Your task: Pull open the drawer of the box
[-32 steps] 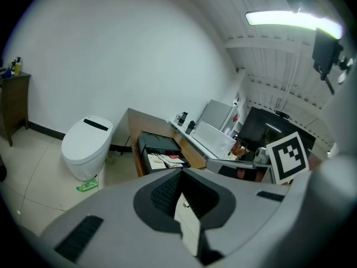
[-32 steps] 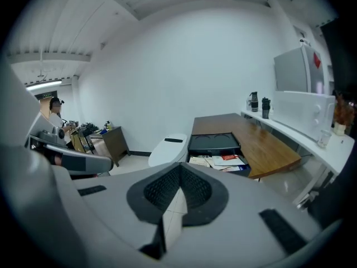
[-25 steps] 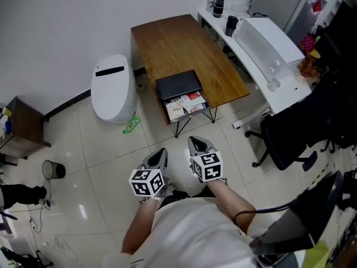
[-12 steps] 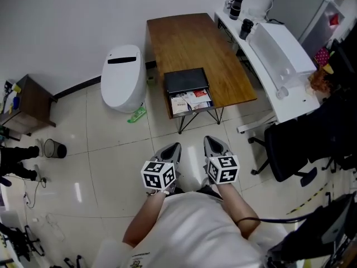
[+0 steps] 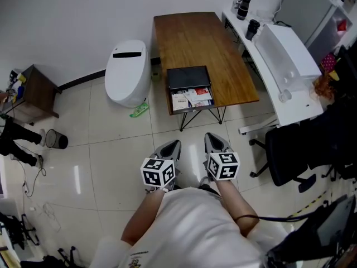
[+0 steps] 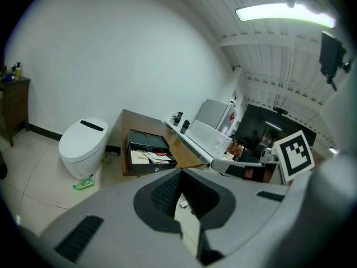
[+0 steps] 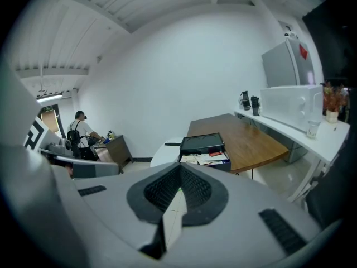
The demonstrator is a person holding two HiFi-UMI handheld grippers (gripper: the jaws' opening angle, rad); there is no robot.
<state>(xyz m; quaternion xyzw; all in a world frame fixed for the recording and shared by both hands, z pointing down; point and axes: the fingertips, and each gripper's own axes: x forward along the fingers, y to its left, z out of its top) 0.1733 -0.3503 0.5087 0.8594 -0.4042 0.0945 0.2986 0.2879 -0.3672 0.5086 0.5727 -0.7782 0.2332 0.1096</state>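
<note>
Sitting at the near edge of the wooden table [image 5: 203, 38], the black box [image 5: 188, 77] is showing its drawer [image 5: 193, 107] pulled out, papers [image 5: 189, 99] inside. I am holding my left gripper [image 5: 173, 146] and right gripper [image 5: 211, 138] well short of that table, both shut on nothing.

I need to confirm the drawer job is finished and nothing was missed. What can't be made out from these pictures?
- Print on the papers in the drawer: too small in every view.
- Dark items on the white counter: too small in the head view to identify.
- The person's hands: hidden in the head view behind the marker cubes of the left gripper and right gripper.
</note>
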